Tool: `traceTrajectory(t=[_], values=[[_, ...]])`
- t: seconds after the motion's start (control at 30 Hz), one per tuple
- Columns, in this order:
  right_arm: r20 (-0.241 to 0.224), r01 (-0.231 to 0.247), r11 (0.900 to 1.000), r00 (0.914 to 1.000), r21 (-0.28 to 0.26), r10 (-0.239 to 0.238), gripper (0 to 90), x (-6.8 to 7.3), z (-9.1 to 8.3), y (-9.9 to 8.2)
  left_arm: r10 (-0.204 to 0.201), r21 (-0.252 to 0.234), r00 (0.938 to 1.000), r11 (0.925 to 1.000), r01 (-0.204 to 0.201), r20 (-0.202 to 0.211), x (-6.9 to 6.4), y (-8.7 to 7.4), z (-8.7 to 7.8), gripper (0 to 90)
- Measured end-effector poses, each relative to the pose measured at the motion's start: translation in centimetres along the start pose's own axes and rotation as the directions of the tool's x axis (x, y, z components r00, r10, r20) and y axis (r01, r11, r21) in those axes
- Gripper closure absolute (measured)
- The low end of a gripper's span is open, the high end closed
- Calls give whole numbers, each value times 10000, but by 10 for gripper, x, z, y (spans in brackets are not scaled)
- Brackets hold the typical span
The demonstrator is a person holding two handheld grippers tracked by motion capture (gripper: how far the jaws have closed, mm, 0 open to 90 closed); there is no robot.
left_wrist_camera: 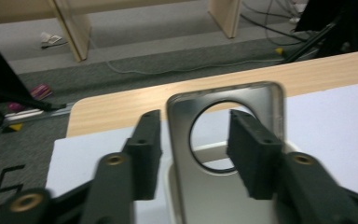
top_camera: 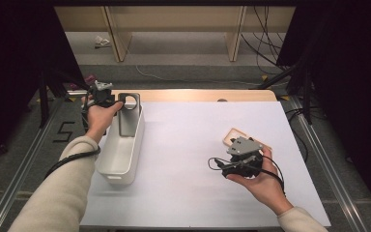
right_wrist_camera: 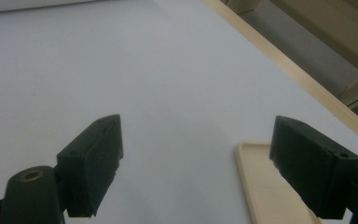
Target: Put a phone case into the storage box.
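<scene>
A flat metal plate [top_camera: 127, 118] with a round hole near its top stands upright in the far end of a long white bin [top_camera: 136, 147]. My left gripper [top_camera: 114, 103] is at the plate's top, by the bin's far left corner. In the left gripper view the plate [left_wrist_camera: 223, 205] rises between the black jaws of that gripper [left_wrist_camera: 193, 149]; the jaws are open, with a gap beside the left pad [left_wrist_camera: 147, 154]. My right gripper [top_camera: 244, 153] rests in a hand at the table's right, and its jaws [right_wrist_camera: 200, 172] are open with nothing between them.
A shallow light wooden tray [top_camera: 232, 135] lies just beyond the right gripper, also at the lower right of its view [right_wrist_camera: 265, 191]. A white sheet [top_camera: 198, 145] covers the table, with a wooden edge [top_camera: 198, 95] along the far side. Cables and wooden shelf legs stand on the floor beyond.
</scene>
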State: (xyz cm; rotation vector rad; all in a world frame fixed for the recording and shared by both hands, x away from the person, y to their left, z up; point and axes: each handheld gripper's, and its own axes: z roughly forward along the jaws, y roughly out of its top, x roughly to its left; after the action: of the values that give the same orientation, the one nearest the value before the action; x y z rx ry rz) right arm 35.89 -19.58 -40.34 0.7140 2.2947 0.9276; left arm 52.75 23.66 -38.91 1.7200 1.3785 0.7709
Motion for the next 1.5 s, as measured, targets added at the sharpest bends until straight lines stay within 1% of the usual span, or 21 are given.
traceTrajectory(t=[0.07,0.1,0.13,0.2,0.23,0.27,0.37,0.43,0.47,0.57,0.67,0.77,0.8,0.83,0.93,0.97,1.0,1.07,1.13,1.37,1.5], values=[[15,-83,10000,10000,-14,83,178,-1,0,-1,39,-43,9998,10000,-38,217,-3,2,-6,341],[15,-83,10000,10000,-14,83,178,-1,0,-1,85,-25,9994,10000,-84,337,-5,2,-10,341],[15,-154,9999,9999,-7,154,176,-3,0,-1,202,8,9986,9998,-202,484,-7,3,-14,236],[20,-197,9998,9998,-5,197,174,-4,0,-1,311,-7,9973,9995,-312,668,-10,2,-21,167],[18,-260,9997,9997,9,260,172,-5,0,-1,330,-25,9938,9995,-329,1066,-13,-2,-30,150],[18,-260,9997,9997,9,260,172,-5,0,-1,330,-25,9938,9995,-329,1066,-13,-2,-30,144],[5,-347,9994,9994,3,347,172,-6,0,-2,229,-140,9876,9997,-210,1551,-18,-11,-43,111],[-31,-390,9992,9992,12,390,172,-8,1,-2,16,-217,9794,9998,28,2019,-23,-24,-56,72],[-31,-390,9992,9992,12,390,172,-8,1,-2,16,-217,9794,9998,28,2019,-23,-24,-56,64],[-11,-453,9990,9990,43,453,171,-11,2,-3,101,-252,9714,9997,-42,2372,-31,-44,-74,24],[-18,-547,9985,9985,76,547,171,-12,2,-4,157,-187,9665,9998,-113,2561,-34,-54,-81,5],[36,-649,9979,9979,71,649,171,-15,3,-5,230,-250,9580,9995,-165,2857,-41,-74,-93,0],[35,-666,9978,9978,68,665,171,-15,3,-5,230,-250,9580,9995,-165,2857,-41,-74,-93,0],[40,-656,9978,9978,88,656,172,-16,4,-6,553,-411,9564,9981,-454,2868,-44,-79,-97,0],[44,-697,9975,9976,106,697,171,-17,4,-6,937,-847,9565,9937,-728,2764,-49,-78,-108,0],[61,-716,9974,9974,66,716,172,-17,4,-6,1423,-1074,9571,9871,-1184,2523,-50,-76,-111,0],[61,-716,9974,9974,66,716,172,-17,4,-6,1423,-1074,9571,9871,-1184,2523,-50,-76,-111,0],[57,-791,9968,9969,78,791,171,-19,4,-6,955,-1221,9489,9906,-610,3009,-52,-69,-121,0],[54,-816,9966,9967,73,816,172,-20,5,-6,1187,-1185,9462,9892,-864,3010,-55,-72,-125,0],[96,-932,9956,9956,60,931,172,-26,5,-8,1060,-874,9378,9928,-814,3305,-61,-90,-132,4],[134,-993,9950,9950,48,993,172,-29,5,-9,1236,-834,9298,9914,-1007,3468,-68,-100,-137,6]])
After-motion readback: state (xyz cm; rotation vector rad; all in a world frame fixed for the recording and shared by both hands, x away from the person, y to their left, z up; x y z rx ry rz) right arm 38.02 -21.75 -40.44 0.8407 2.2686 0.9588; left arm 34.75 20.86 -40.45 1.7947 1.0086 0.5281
